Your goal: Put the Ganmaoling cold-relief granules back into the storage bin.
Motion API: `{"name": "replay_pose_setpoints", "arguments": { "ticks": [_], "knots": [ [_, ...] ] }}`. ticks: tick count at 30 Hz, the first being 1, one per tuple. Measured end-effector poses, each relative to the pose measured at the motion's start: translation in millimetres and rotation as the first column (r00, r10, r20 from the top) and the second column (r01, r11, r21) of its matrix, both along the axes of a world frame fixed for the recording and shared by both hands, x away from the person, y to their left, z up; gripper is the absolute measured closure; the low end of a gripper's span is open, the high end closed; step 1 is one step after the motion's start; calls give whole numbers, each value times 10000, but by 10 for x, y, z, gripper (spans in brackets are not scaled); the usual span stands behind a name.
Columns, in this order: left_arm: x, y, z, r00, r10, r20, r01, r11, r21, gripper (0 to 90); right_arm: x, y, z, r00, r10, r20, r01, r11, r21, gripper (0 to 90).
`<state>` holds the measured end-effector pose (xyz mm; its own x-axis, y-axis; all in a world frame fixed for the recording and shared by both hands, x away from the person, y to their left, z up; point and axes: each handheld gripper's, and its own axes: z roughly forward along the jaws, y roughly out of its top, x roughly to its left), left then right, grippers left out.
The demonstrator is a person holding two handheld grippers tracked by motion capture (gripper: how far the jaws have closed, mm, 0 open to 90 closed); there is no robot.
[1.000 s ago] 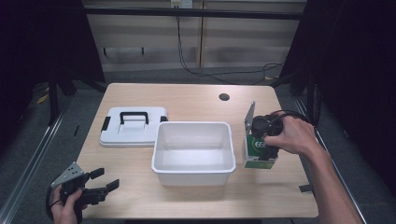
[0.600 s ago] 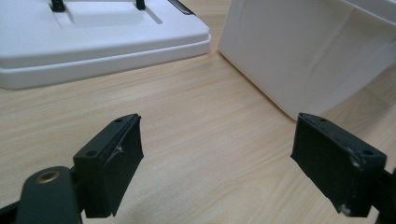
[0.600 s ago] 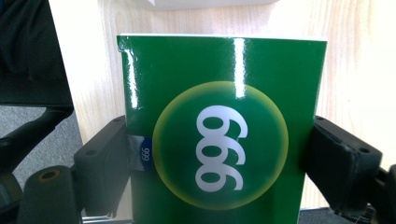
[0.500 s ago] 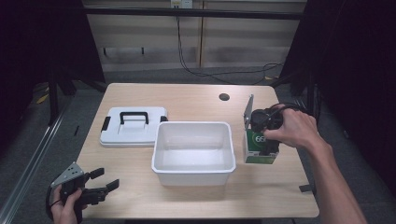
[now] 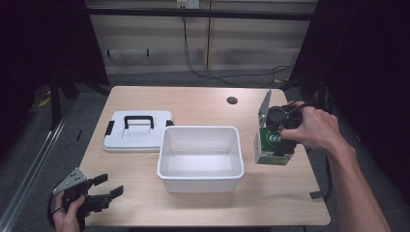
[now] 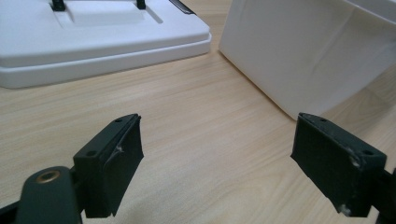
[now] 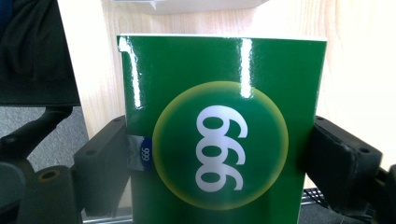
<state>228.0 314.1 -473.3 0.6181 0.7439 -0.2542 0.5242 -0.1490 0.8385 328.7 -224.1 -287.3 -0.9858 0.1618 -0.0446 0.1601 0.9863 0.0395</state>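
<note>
Two jaws of my right hand-held gripper (image 5: 279, 129) clamp the green box (image 5: 271, 147) standing on the counter (image 5: 203, 104) just right of the white bin (image 5: 200, 154), while my left hand-held gripper (image 5: 107, 186) hangs spread wide, empty.

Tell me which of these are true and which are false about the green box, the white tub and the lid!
1. The right gripper has its jaws on both sides of the green box. True.
2. The green box is inside the white tub. False: it stands on the table beside the tub.
3. The left gripper holds the lid. False: its jaws are open and hold nothing.
4. The lid lies on the table to the left of the tub. True.
5. The tub is full. False: it is empty.
</note>
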Motion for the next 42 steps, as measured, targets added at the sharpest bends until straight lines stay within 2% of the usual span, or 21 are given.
{"name": "replay_pose_setpoints", "arguments": {
  "ticks": [3, 6, 13, 15, 18, 27, 35, 39, 42],
  "knots": [
    [-3, 2, 3, 10000, -10, 36, 10, 10000, 6, 159, -21, 5, 81, 10000, -46, 56, 46, 10000, -11, 159],
    [-5, 3, 1, 10000, 23, 38, -23, 10000, -22, 159, -19, -5, 157, 9997, -35, 251, 30, 9998, 175, 159],
    [0, 1, 1, 10000, -11, 27, 11, 10000, 16, 159, -23, 23, 263, 9996, 21, 294, -26, 9999, 156, 159],
    [-1, 1, 0, 10000, 7, 33, -7, 10000, 15, 159, -28, 60, 275, 9990, 123, 425, -133, 9996, 235, 159],
    [-1, 1, 0, 10000, -4, 44, 4, 10000, 25, 159, -24, 133, 287, 9994, 255, 229, -261, 9992, 287, 159],
    [-1, 4, 2, 10000, 36, 37, -36, 10000, 16, 158, 24, 308, 370, 9986, 497, 192, -506, 9975, 495, 159],
    [-3, 4, 2, 10000, 21, 41, -21, 10000, -8, 159, 69, 481, 380, 9974, 693, 171, -705, 9944, 792, 159],
    [1, 6, 0, 10000, 30, 34, -30, 10000, 5, 159, 87, 557, 398, 9970, 743, 194, -755, 9948, 681, 159],
    [0, 3, 2, 10000, 37, 34, -37, 10000, 20, 159, 100, 641, 424, 9959, 876, 243, -893, 9928, 799, 158]
  ]
}}
